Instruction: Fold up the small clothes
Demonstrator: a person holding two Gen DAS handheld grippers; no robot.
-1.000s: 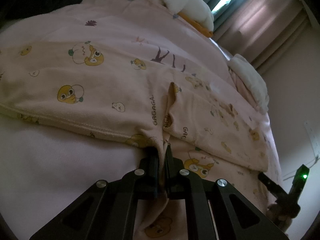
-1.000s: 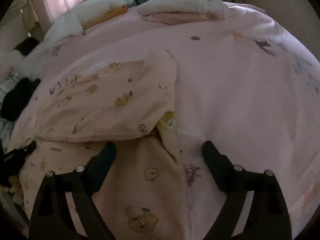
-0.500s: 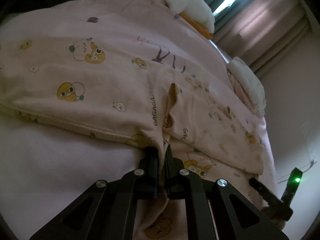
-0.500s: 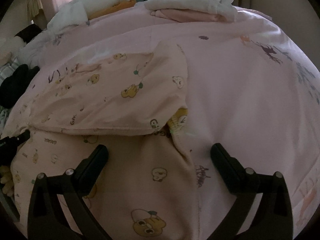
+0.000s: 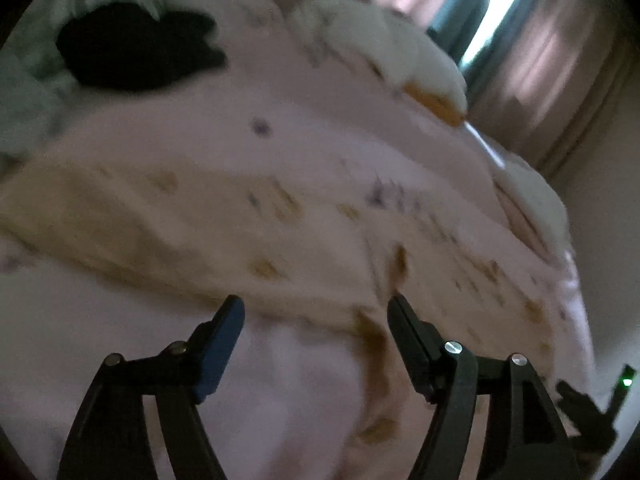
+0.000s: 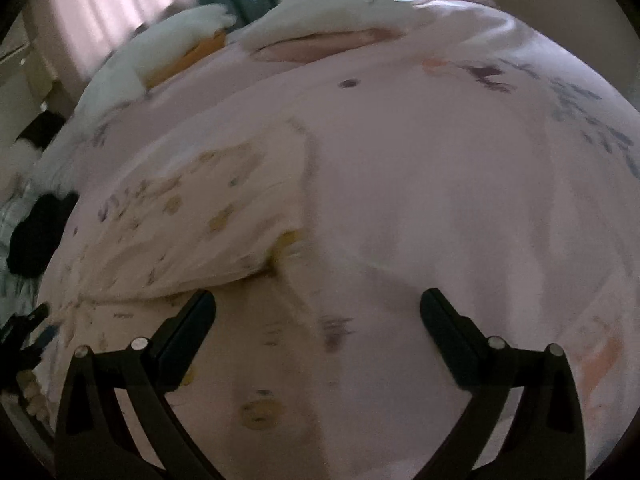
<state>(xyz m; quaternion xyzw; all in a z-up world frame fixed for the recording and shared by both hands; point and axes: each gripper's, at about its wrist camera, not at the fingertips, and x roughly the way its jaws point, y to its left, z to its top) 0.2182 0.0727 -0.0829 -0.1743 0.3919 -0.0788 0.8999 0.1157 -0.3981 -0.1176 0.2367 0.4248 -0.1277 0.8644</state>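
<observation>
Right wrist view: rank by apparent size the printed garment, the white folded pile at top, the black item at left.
1. Printed garment, largest.
2. White folded pile.
3. Black item, smallest; partly cut off at the edge and farther away, so unsure.

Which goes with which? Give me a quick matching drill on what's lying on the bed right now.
Things:
1. cream cartoon-print small garment
2. black crumpled cloth
3. white folded stack with an orange layer
4. pale pink printed bedspread

Places or states:
A. near the curtains
B. underneath everything
C. far left edge of the bed
D. spread flat, partly folded

Pairs: 1-D, 2-C, 3-A, 4-B
</observation>
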